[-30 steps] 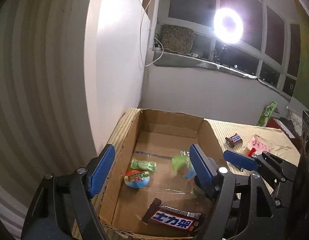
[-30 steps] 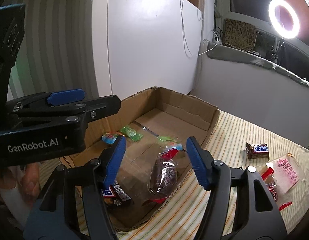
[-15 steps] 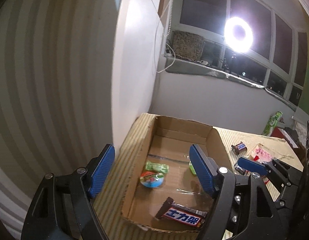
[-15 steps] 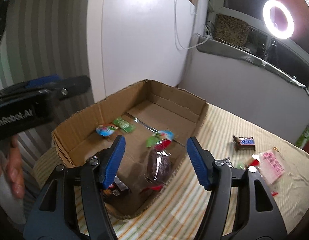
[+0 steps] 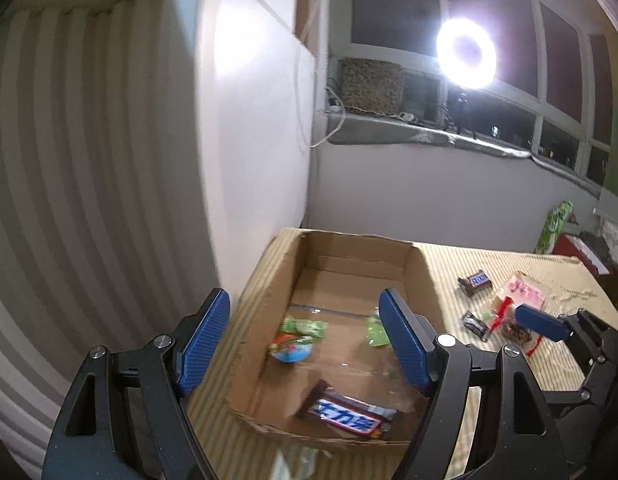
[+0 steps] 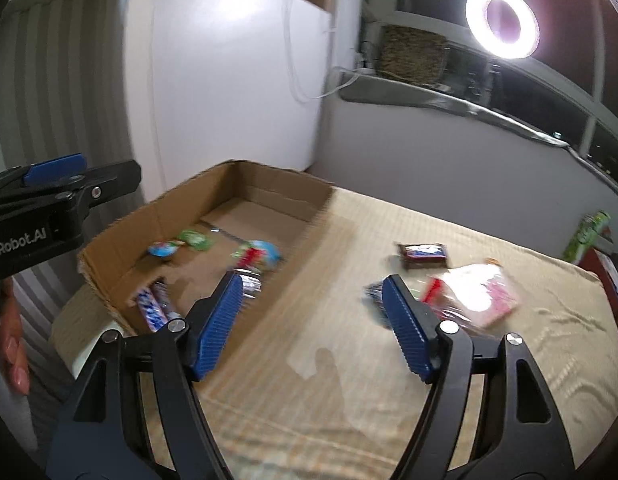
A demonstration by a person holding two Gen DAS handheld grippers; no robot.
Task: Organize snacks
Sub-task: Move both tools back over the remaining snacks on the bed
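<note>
1. Since the frame a second earlier, the right gripper (image 6: 313, 308) had swung away from the cardboard box (image 6: 121, 232) and hung over the striped tablecloth (image 6: 349, 380), while the left gripper (image 5: 305, 336) had drawn back, so the box sat farther off.
2. Both grippers had their blue fingers spread wide with nothing between them.
3. From the left wrist view, the left gripper hung over the near left edge of the box (image 5: 421, 276).
4. Inside the box lay a long chocolate bar (image 5: 347, 414) near the front wall, a round blue-and-red sweet (image 5: 291, 350) touching a green wrapped candy (image 5: 305, 327), and another green packet (image 5: 375, 330) partly hidden behind the right finger.
5. On the cloth, right of the box, lay a small Snickers bar (image 5: 475, 281), a pink-labelled clear bag (image 5: 525, 292) and a small dark packet (image 5: 475, 324), close together.
6. In the right wrist view the same loose snacks were blurred; the Snickers bar (image 6: 423, 254) lay just beyond the right finger, the pink bag (image 6: 485, 296) beside it.
7. A ring light (image 6: 502, 22) glowed above the window sill.
</note>
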